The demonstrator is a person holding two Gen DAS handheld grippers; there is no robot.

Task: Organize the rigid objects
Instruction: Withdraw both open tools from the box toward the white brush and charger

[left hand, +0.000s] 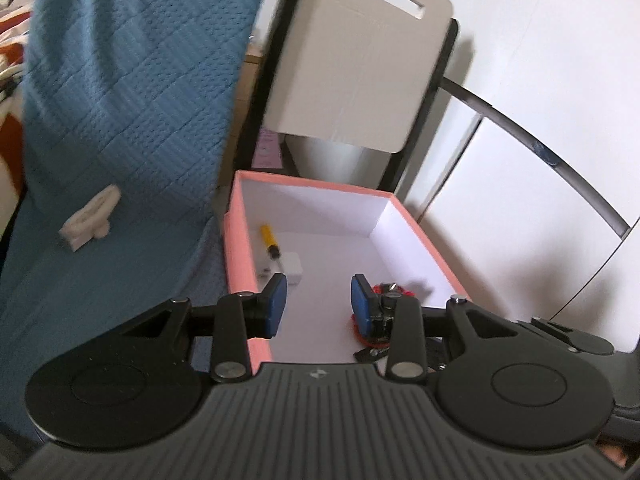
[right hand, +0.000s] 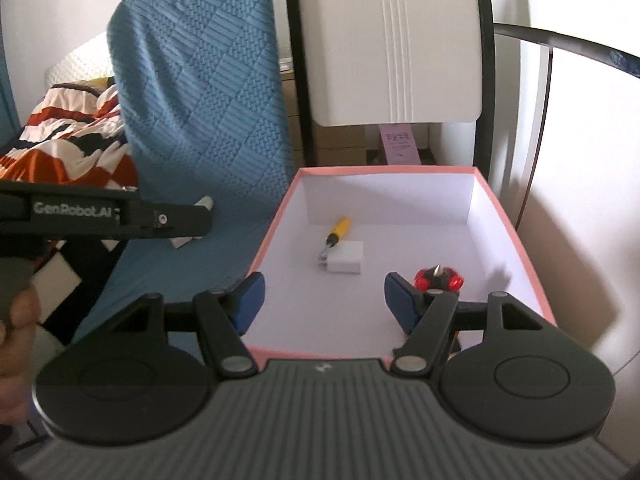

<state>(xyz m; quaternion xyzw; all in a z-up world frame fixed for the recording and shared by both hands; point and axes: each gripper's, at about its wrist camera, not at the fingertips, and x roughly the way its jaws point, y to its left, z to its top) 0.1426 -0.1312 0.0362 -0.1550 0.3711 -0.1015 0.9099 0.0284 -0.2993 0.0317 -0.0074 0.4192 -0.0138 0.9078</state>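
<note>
Three items lie in one pink box (right hand: 276, 236): both grippers' fingers (left hand: 276, 304) spread, empty

Red-and-black tool (left hand: 384, 312) in pink box (left hand: 240, 248), largely hidden behind a blue pad, white piece (left hand: 90, 218) on blue cover, blurred, shape unclear, chair back (right hand: 390, 40) cut off at top edge, left gripper (right hand: 120, 214) cut off at left edge
</note>
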